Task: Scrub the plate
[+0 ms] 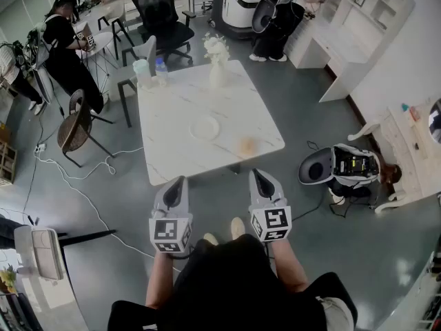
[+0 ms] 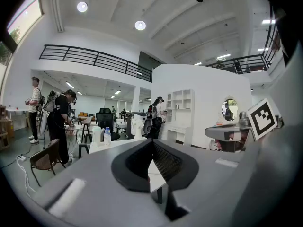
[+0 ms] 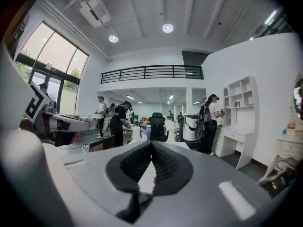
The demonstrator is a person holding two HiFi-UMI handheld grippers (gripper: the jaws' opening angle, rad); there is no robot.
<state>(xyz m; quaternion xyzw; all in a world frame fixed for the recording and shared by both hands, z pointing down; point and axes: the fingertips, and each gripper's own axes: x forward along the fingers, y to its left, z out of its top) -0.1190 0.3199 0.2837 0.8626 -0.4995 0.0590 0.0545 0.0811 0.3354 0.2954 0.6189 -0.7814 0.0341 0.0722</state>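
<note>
A white plate (image 1: 204, 127) lies near the middle of the white marble table (image 1: 172, 150). A small tan round scrubber (image 1: 246, 145) rests to its right, close to the table's front edge. My left gripper (image 1: 180, 180) and right gripper (image 1: 256, 173) hang side by side in front of the table's near edge, short of it and apart from the plate. Both are shut with nothing between their jaws. In the left gripper view the left gripper's (image 2: 152, 144) tips meet, and in the right gripper view the right gripper's (image 3: 151, 145) do too.
At the table's far edge stand a white vase with flowers (image 1: 216, 64), a cup (image 1: 142, 71) and a bottle (image 1: 160, 67). Chairs (image 1: 76, 124) stand left of the table, cables run over the floor, and a robot base (image 1: 341, 167) sits at the right. People stand at the back.
</note>
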